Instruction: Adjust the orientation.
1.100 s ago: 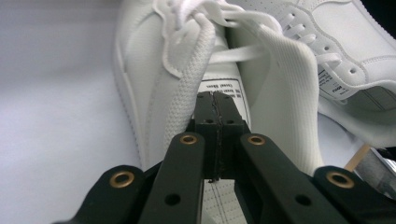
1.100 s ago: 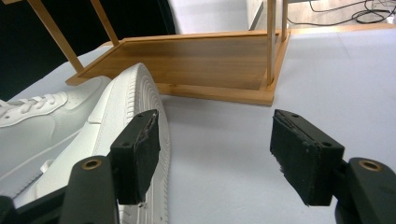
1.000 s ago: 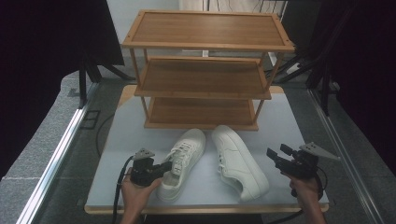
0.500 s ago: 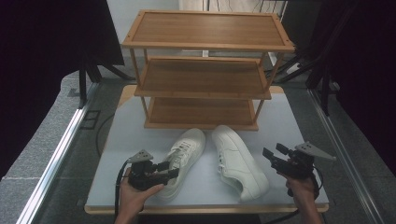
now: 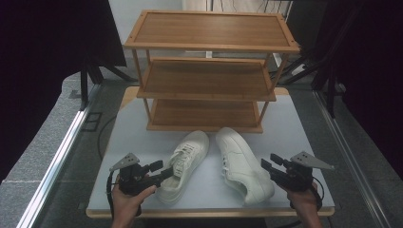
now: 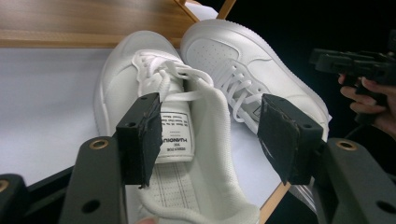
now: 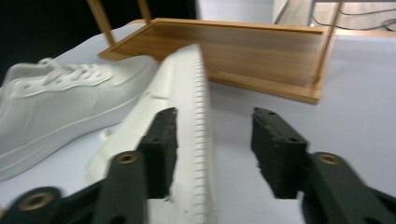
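Spread wide over the heel opening of the left shoe (image 6: 187, 154), left gripper (image 6: 210, 135) gripping nothing; jaws just closing in, right gripper (image 7: 212, 149) straddling the right shoe (image 7: 187, 140) sidewall, pads not yet pressing, ready for lifting toward the rack (image 5: 209, 71).

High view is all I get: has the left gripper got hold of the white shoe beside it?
Observer: No. The left gripper has just been opening its jaws. They stand wide around the heel opening of the white shoe and do not press on it.
Operator: Anything inside that shoe?
Observer: A printed label on the tongue.
Operator: And the right gripper?
Observer: The right gripper has just been closing its jaws. The ribbed sole edge of the other shoe lies between them, but one pad is clear of it, so there is no grip yet.
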Demonstrator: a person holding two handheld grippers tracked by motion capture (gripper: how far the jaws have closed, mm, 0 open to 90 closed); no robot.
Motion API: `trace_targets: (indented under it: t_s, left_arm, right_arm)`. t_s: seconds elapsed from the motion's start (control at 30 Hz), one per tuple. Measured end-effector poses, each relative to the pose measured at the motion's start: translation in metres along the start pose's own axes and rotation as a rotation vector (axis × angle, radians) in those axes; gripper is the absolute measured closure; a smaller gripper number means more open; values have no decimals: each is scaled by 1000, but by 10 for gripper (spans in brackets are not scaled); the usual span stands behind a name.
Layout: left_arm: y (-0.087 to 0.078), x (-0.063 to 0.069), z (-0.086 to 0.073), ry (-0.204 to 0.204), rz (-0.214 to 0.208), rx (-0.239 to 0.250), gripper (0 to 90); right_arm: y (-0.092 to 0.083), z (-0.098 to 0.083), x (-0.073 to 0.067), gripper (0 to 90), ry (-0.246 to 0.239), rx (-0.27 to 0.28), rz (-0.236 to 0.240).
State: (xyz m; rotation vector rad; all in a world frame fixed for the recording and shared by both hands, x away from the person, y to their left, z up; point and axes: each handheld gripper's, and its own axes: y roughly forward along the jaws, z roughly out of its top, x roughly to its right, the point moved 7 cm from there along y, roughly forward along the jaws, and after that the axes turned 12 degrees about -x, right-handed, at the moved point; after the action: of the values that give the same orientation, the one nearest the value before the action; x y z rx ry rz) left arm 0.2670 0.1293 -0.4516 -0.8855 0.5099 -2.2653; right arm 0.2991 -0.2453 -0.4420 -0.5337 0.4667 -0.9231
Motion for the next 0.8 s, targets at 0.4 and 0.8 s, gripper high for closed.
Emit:
trace_targets:
  t_s: [0.4, 0.8]
  left_arm:
    - [-1, -6, 0, -32, 15, 0, 403]
    - [3, -6, -3, -42, 10, -23, 403]
  right_arm:
    - [16, -17, -61, 876, -202, -130, 92]
    - [33, -42, -81, 895, -288, -249, 79]
